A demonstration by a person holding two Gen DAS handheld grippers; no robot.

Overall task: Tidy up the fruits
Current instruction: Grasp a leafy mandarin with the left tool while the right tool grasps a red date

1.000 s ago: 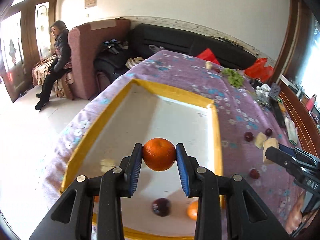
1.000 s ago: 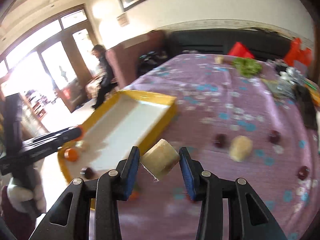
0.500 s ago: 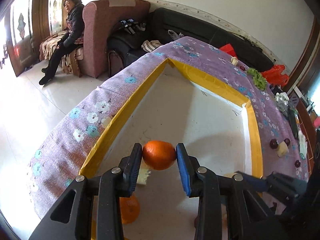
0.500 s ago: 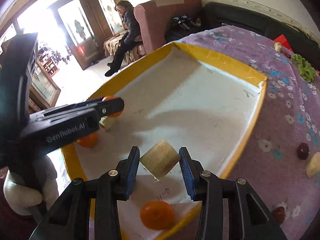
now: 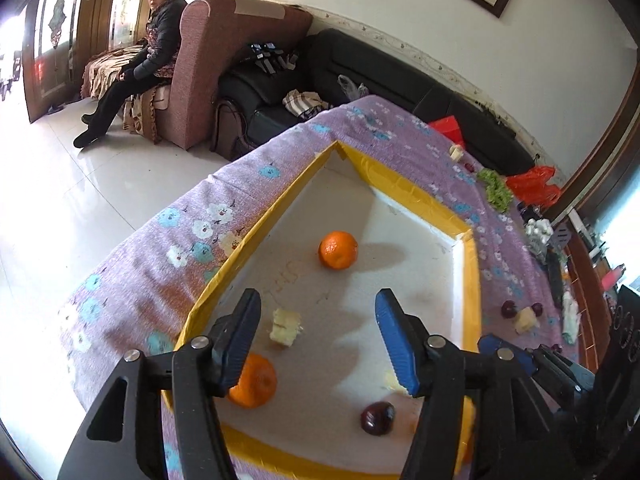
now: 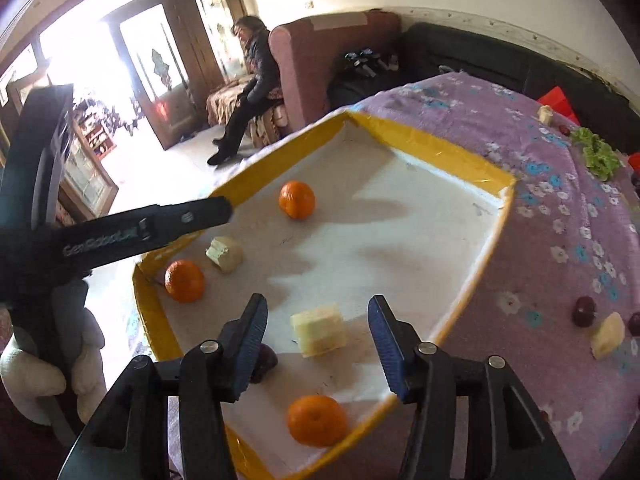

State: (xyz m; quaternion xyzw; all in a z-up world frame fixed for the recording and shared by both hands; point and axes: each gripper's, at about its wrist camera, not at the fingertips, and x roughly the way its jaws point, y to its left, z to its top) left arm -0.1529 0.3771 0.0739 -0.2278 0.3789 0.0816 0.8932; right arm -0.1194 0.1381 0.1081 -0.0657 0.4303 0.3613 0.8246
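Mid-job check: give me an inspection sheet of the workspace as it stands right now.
Surface: purple floral tablecloth.
Job's things: yellow-rimmed tray holds three oranges, two pale fruit chunks and a dark plum; more plums and a chunk on the cloth.
Clutter: leafy greens, red bags at the far edge.
Grippers: left gripper and right gripper both opening, nothing gripped.
Cables: nothing seen.
Surroundings: black sofa, armchair, seated person.

Three oranges (image 6: pixel 297 199), two pale chunks (image 6: pixel 319 334), one dark plum (image 5: pixel 377 418) — loose in yellow-rimmed tray (image 6: pixel 440 148).
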